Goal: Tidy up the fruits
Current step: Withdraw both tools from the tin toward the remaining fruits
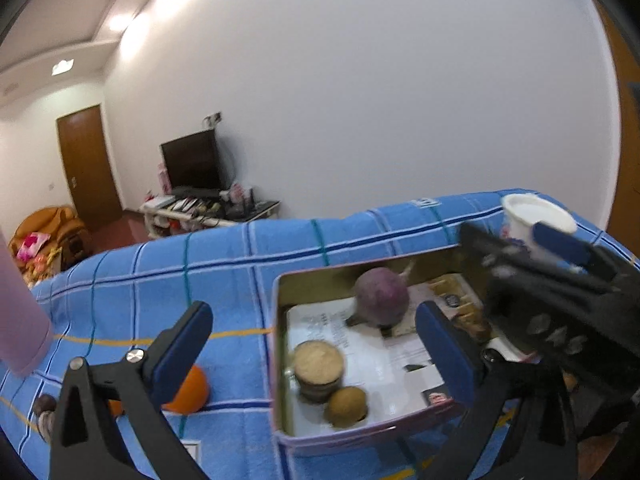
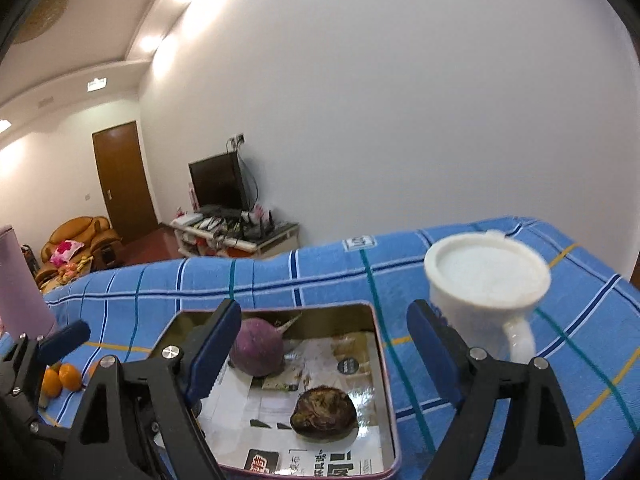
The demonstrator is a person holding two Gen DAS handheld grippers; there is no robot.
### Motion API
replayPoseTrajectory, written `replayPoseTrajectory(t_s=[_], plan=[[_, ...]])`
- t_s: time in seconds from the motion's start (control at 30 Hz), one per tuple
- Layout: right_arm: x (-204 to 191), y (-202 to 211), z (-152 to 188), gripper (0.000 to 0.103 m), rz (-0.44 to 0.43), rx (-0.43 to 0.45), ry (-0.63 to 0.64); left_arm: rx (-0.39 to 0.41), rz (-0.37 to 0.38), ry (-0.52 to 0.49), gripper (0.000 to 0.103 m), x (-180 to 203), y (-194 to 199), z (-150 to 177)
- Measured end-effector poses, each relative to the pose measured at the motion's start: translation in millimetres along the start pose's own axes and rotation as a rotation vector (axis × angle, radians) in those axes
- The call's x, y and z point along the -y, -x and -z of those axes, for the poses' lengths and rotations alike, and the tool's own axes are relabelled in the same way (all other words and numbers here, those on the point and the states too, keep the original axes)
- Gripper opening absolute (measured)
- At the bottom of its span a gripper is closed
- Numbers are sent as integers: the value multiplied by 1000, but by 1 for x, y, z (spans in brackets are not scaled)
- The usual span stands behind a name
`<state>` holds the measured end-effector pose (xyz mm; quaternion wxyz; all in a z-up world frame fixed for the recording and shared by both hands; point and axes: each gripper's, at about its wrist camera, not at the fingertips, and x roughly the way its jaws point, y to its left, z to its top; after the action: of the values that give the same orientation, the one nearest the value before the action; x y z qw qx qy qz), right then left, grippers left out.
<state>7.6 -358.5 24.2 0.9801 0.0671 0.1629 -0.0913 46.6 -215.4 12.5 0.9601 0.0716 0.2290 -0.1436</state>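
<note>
**Shiny tin, woven cloth, matt plastic**

The tin box (image 2: 386, 364) is thin metal with glossy gold inner walls, lined with printed paper (image 2: 320, 364). The surface wears a woven blue checked cloth (image 2: 280, 280), matt and soft. The white mug (image 2: 486, 280) looks smooth. The purple root (image 2: 258, 346) is dull-skinned, and the dark fruit (image 2: 324, 412) rough, faintly shiny.

From where I'm driving, the tin (image 2: 384, 360) sits on the cloth-covered table (image 2: 280, 280), near edge. In the tin: a radish (image 2: 258, 346) at the far end, a dark fruit (image 2: 324, 414) nearer. The left camera also shows a cut fruit (image 1: 319, 362) and a small round fruit (image 1: 347, 406) just beside it in the tin's near left corner. The mug (image 2: 486, 288) stands right of the tin, oranges (image 2: 60, 378) well off left, bottle (image 2: 20, 288) behind them.
</note>
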Motion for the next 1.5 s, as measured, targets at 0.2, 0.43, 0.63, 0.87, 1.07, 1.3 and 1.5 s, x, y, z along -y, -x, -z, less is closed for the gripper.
replayPoseTrajectory(t_s=[0.2,0.43,0.63,0.87,1.07,1.3,1.5], plan=[[-2,12,0,86,17,63,5,7,-84,35,103,-19,4,3],[-10,13,7,86,11,32,24,-18,-136,22,103,-31,8,18],[-13,16,13,86,19,37,21,-23,-152,33,103,-43,17,25],[-17,22,18,86,9,12,-23,-13,-179,19,103,-59,31,34],[-25,26,24,86,18,-5,-31,-21,-194,25,103,-76,41,41],[-40,30,30,86,0,-48,-27,-51,-207,46,103,-102,48,50],[-64,31,39,86,-44,-103,-6,-71,-220,61,103,-122,53,57]])
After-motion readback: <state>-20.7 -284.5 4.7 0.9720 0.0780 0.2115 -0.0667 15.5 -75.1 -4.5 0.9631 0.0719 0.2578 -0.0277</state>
